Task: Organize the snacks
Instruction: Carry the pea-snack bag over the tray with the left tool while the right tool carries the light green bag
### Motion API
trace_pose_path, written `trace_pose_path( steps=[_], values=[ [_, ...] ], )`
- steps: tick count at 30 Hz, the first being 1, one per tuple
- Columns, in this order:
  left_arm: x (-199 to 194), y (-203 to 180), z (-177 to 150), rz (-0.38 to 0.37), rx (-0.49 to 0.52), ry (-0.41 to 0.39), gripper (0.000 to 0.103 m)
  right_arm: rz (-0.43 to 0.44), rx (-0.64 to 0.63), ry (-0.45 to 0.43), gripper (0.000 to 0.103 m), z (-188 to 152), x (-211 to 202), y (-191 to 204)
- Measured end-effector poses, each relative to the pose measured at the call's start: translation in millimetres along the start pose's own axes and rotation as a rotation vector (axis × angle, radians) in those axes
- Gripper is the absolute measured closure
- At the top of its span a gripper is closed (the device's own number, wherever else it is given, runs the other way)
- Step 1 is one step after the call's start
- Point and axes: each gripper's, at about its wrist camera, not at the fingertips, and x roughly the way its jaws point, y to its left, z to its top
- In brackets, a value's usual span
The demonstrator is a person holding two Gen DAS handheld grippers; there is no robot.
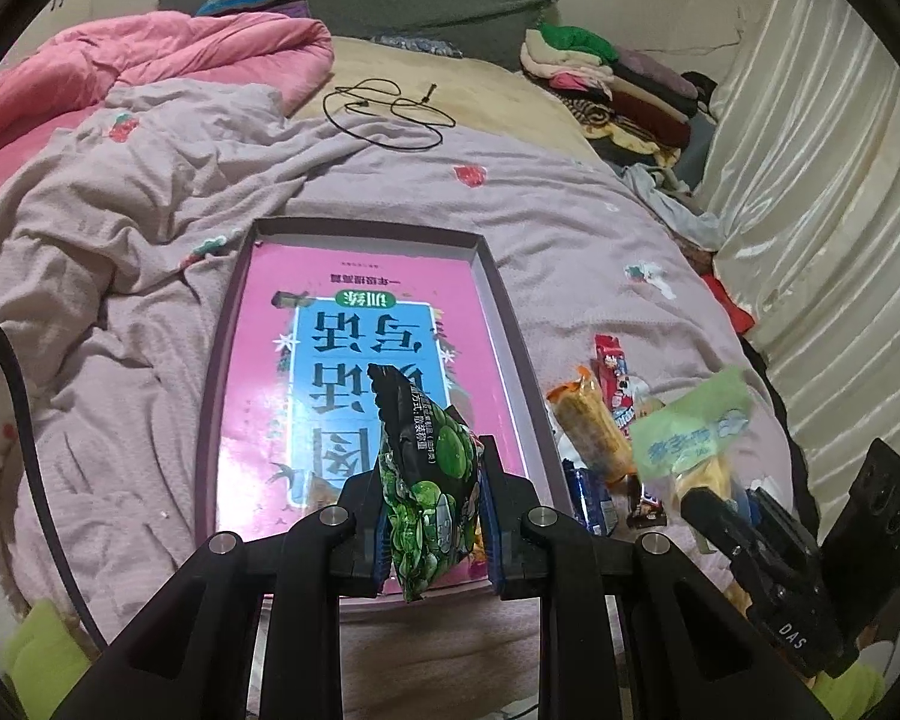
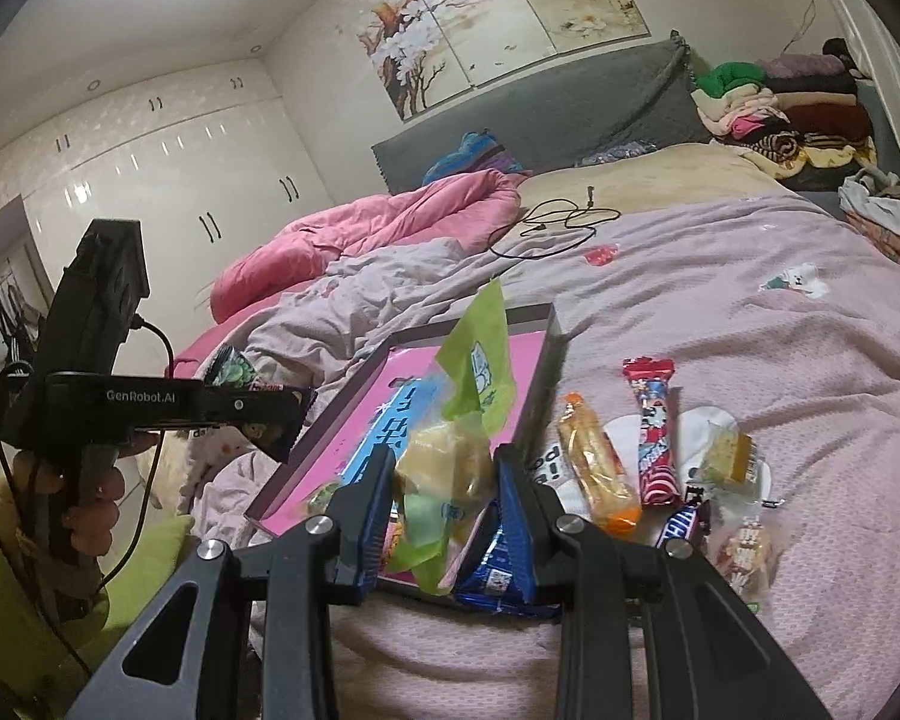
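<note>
My left gripper (image 1: pixel 431 501) is shut on a green and black snack bag (image 1: pixel 427 480) and holds it above the near end of a shallow purple box (image 1: pixel 504 312) that has a pink book (image 1: pixel 270 396) in it. My right gripper (image 2: pixel 444 492) is shut on a light green packet with a yellow cake (image 2: pixel 450 462), held above the box's near right corner (image 2: pixel 540 360). In the left wrist view the right gripper (image 1: pixel 726 516) and its packet (image 1: pixel 690 426) are at the right.
Loose snacks lie on the pink bedspread right of the box: an orange bar (image 2: pixel 594 474), a red stick (image 2: pixel 654 438), a blue packet (image 2: pixel 498 570), a small cake (image 2: pixel 726 456). A black cable (image 1: pixel 384 108) lies farther back. Folded clothes (image 1: pixel 618 84) are at the far right.
</note>
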Motion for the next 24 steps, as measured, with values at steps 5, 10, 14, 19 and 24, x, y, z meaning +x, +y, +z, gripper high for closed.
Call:
trace_pose_path(
  steps=[5,10,14,19,24],
  values=[
    [-4.3,3.5,-0.2,-0.004,-0.004,-0.009,0.079,0.01,-0.019,0.011,0.069,-1.5,4.5,10.5],
    [0.5,6.4,-5.0,-0.011,-0.011,0.005,0.079,0.002,-0.046,0.037,0.069,-4.4,17.2,21.2],
    [8.5,9.6,-9.7,-0.024,-0.018,0.026,0.079,-0.009,-0.047,0.068,0.069,-5.9,31.4,23.9],
    [15.2,7.9,-13.9,-0.045,-0.015,0.043,0.079,-0.008,-0.04,0.068,0.069,-1.7,37.9,26.4],
    [21.5,5.5,-16.4,-0.06,-0.008,0.06,0.079,0.012,-0.005,0.056,0.069,6.7,41.2,26.7]
  ],
)
